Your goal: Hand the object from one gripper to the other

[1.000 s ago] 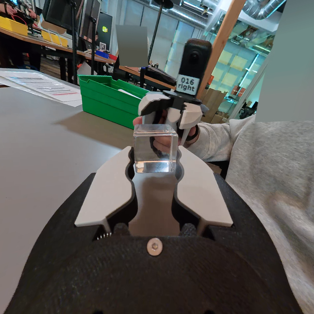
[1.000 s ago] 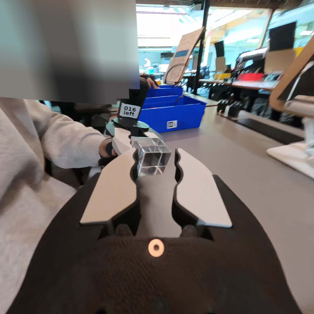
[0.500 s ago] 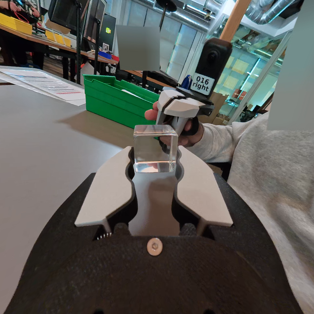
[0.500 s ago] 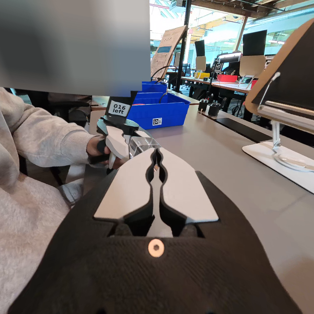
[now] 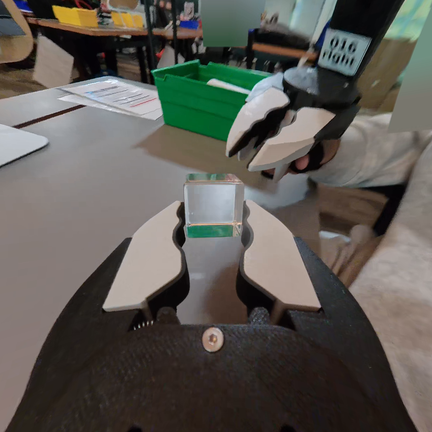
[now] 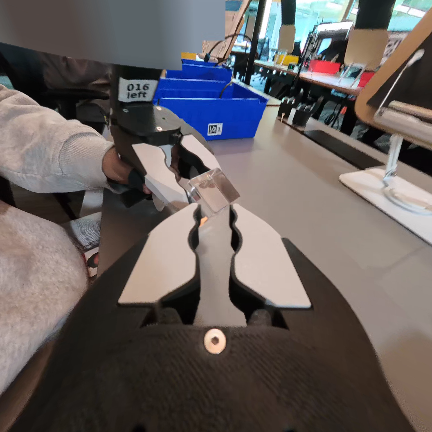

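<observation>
Gripping 1 clear cube (image 5: 213, 205) over the table (image 5: 81, 187), near the green bin (image 5: 198, 102), left gripper (image 5: 213, 218) holds firm; right gripper (image 6: 214, 216), shut 0.5 s ago, now narrowly parted beside it; 2 grippers total.

Left gripper (image 5: 214, 210) level, fingers clamped on a clear cube (image 5: 213, 205) at their tips; right gripper (image 5: 243, 155) at 1 o'clock of it, angled down, fingers parted, not touching, each held by a grey-sleeved hand.
</observation>
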{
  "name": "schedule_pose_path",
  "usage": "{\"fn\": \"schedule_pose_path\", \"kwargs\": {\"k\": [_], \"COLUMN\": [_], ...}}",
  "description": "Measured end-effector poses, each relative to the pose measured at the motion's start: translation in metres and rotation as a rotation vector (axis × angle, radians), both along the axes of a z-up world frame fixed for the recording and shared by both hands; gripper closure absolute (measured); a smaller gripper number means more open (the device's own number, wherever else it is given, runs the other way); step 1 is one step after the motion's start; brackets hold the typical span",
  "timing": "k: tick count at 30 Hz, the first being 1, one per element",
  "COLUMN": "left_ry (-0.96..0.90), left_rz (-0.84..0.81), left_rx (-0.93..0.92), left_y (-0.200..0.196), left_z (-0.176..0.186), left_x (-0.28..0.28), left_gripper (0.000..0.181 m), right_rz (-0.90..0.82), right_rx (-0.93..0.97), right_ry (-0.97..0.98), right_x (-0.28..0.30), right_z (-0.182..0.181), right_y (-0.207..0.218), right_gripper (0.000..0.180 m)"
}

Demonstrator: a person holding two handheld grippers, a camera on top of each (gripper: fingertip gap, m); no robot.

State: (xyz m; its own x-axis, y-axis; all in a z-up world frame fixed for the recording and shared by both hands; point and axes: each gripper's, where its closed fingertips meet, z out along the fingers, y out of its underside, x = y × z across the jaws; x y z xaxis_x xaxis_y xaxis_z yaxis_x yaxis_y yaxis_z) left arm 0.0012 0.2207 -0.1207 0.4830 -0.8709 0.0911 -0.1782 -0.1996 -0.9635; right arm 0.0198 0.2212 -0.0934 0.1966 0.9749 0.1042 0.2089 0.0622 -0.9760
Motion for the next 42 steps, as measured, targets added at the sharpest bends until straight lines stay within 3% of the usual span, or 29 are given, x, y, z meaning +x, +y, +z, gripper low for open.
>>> {"fn": "schedule_pose_path", "kwargs": {"k": [6,13,24,42], "left_ry": [0.254,0.280,0.268,0.055], "left_rz": [0.073,0.065,0.063,-0.003], "left_rx": [0.073,0.088,0.089,-0.022], "left_y": [0.007,0.005,0.005,0.000], "left_z": [-0.025,-0.028,-0.028,-0.013], "left_x": [-0.003,-0.003,-0.002,0.002], "left_gripper": [0.135,0.134,0.135,0.135], "right_rz": [-0.001,0.019,0.060,0.122], "right_rx": [-0.247,-0.442,-0.447,-0.381], "right_ry": [0.080,0.147,0.157,0.092], "right_x": [0.005,0.003,0.000,-0.007], "right_z": [-0.006,-0.007,-0.005,-0.016], "right_y": [0.014,0.017,0.010,-0.005], "right_gripper": [0.135,0.112,0.111,0.114]}}
